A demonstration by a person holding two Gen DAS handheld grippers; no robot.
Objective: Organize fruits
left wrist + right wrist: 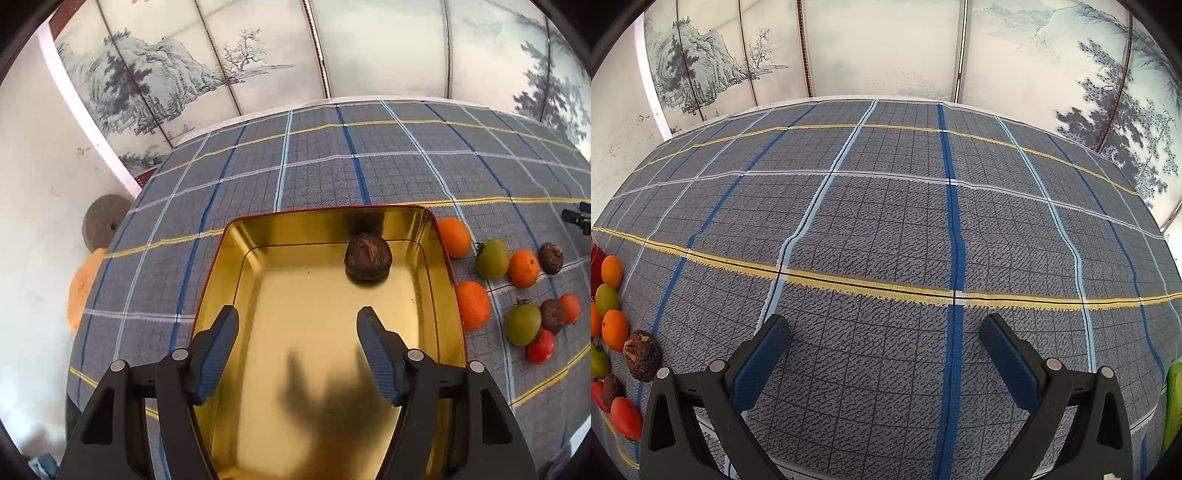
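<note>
A gold metal tray [436, 266] with a red rim lies on the plaid tablecloth. One dark brown wrinkled fruit [368, 256] rests on the tray floor near its far wall. My left gripper [297, 325] hovers over the tray, open, with nothing between its fingers. Right of the tray lie several loose fruits: oranges [472, 304], green ones [522, 324], brown ones [551, 257] and a red one [540, 347]. My right gripper [884, 332] stands open over bare cloth. The same fruit cluster [615, 329] shows at that view's left edge.
A painted folding screen [207, 62] stands behind the table. A grey disc [103, 221] and an orange round shape [83, 284] sit off the table's left edge. A green packet [1174, 402] shows at the far right. A black object [578, 218] lies at the right.
</note>
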